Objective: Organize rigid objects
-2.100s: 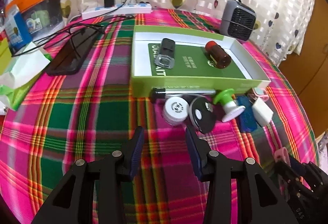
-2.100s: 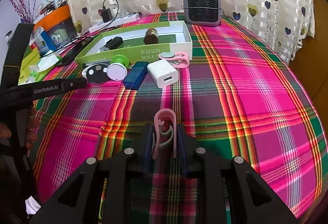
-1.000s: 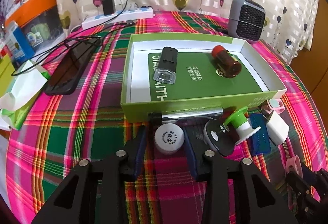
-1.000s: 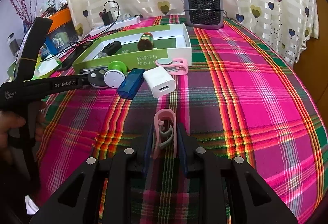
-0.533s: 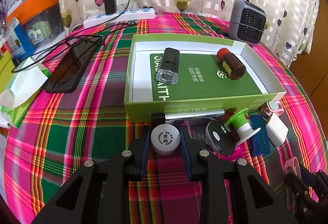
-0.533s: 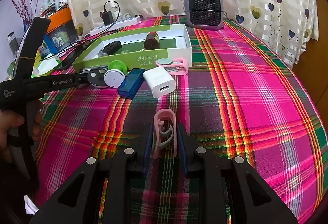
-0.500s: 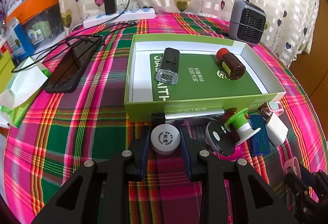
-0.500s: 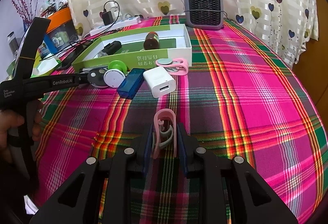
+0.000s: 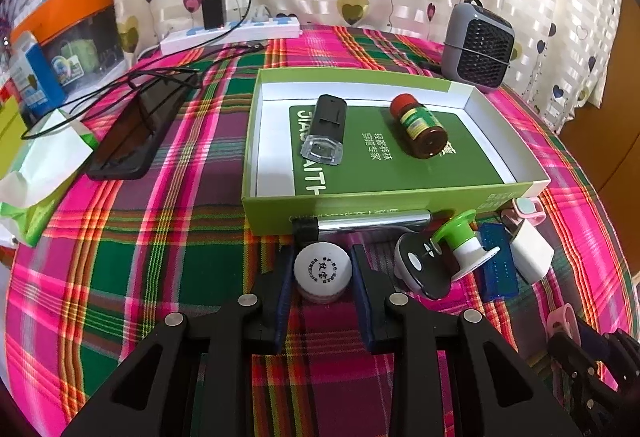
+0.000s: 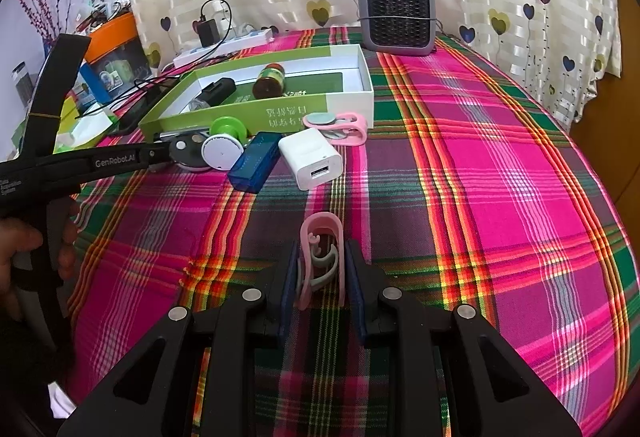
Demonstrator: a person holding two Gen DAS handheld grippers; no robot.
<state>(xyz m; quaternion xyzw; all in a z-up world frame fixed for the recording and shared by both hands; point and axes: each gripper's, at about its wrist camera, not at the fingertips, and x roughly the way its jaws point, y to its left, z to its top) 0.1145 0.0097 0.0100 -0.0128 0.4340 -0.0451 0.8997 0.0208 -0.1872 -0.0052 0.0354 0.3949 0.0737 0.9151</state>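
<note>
We find the white round cap on the plaid tablecloth, just in front of the near wall of the green box, toward that wall's left end. The left gripper is closed on the cap, a pad pressing each side. A chrome tube lies along the foot of that wall, just behind the cap. To the cap's right lie a black fob, a green-and-white spool, a blue USB stick and a white charger — clustered, several touching. Inside the box lie a black case and a brown bottle, apart. The right gripper, nearer the cloth's front edge, grips a pink clip — jaws narrow, clamped on its sides.
</note>
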